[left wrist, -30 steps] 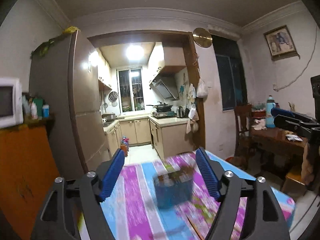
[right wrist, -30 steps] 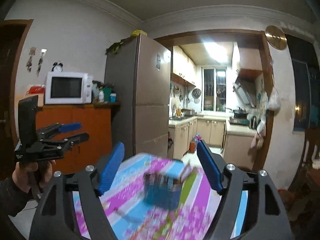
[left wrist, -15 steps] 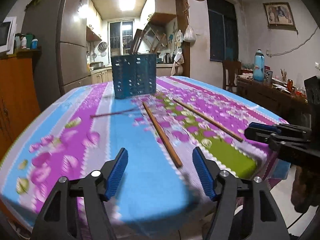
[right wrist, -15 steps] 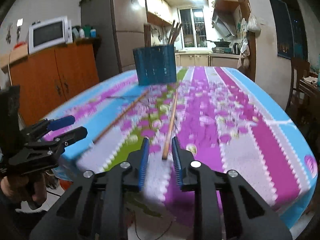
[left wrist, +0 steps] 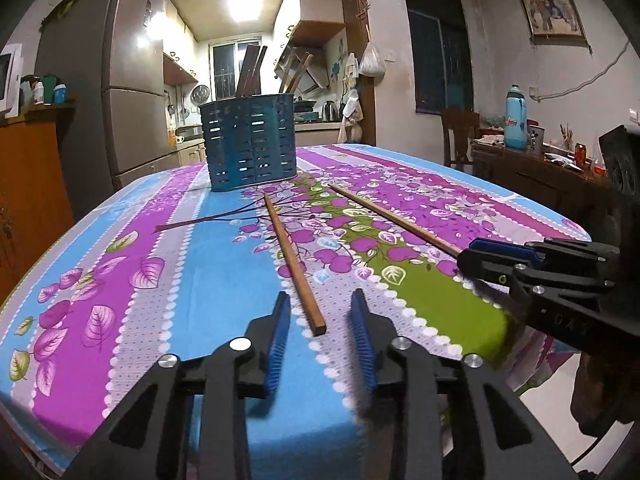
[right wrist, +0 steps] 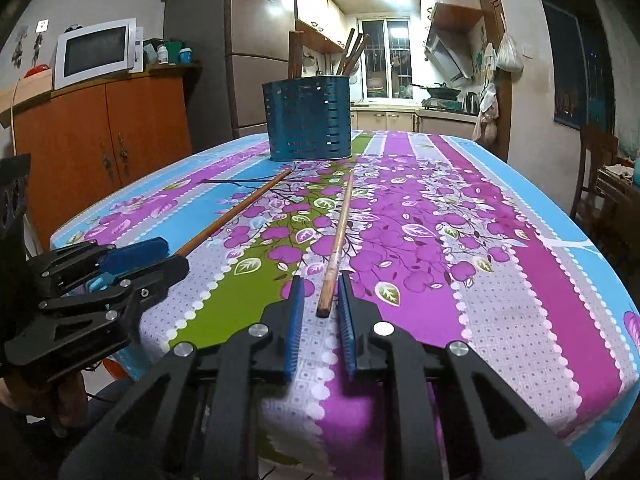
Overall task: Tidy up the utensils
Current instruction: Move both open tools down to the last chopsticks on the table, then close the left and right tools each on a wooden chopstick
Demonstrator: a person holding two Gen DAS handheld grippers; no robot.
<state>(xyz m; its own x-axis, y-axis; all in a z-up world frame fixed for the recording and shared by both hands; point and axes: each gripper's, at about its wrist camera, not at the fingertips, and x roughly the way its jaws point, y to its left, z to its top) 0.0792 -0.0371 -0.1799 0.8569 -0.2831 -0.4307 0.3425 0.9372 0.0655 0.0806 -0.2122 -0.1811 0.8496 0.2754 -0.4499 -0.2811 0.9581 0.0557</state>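
Wooden chopsticks lie on a flowered tablecloth, one in front of each gripper.

The left gripper [left wrist: 320,312] sits low at the near table edge; its blue fingers [left wrist: 277,336] have just been closing and stand partly spread on either side of the near end of the left chopstick [left wrist: 294,258], with a clear gap on both sides, so nothing is pinched; the right gripper [right wrist: 320,300] has also just been closing, and its fingers [right wrist: 295,320] are drawn close about the near end of the right chopstick [right wrist: 338,236], though a thin gap shows on each side; both sticks run away towards the blue slotted utensil holder [left wrist: 250,148], which stands upright farther back on the tablecloth [left wrist: 224,280] with more sticks poking out of its top; a fridge [left wrist: 128,80] stands behind.
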